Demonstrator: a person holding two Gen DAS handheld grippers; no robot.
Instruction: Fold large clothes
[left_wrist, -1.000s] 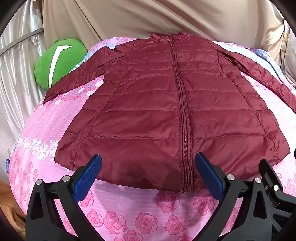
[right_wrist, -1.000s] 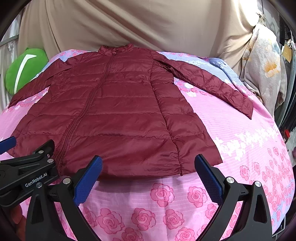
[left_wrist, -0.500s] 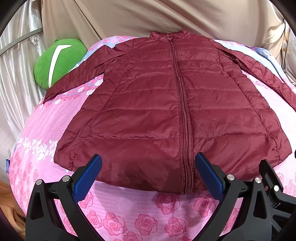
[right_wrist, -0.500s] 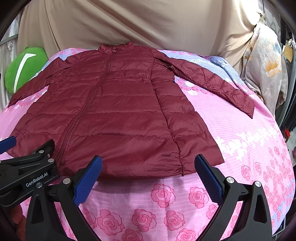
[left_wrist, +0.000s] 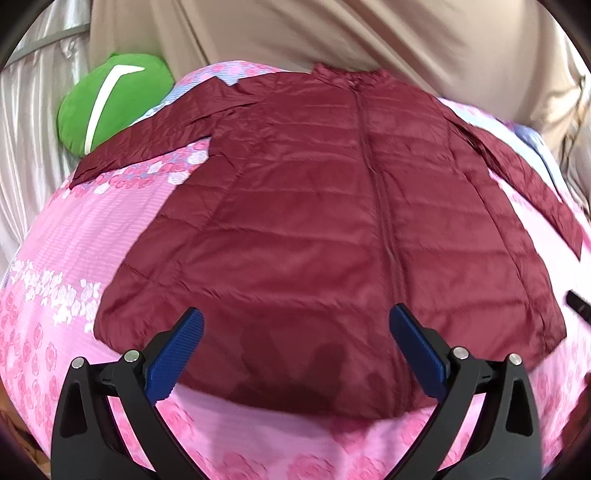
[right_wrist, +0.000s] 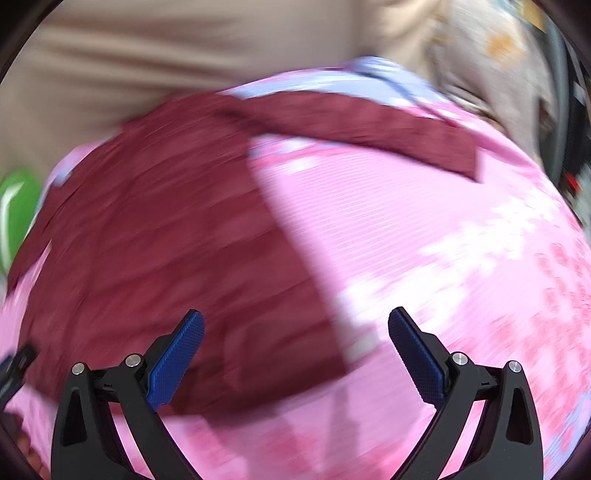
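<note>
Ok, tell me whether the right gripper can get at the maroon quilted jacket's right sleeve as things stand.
Probably yes. The right gripper is open and empty, and the sleeve lies flat and uncovered on the pink floral bedsheet, nothing between them. The view is blurred, though.

Our left gripper has black plastic arms with triangular cut-outs, silver round screw heads near the joints, and blue pads with a fine crosshatch texture. Our right gripper looks the same: black arms, silver screws, blue textured pads.
</note>
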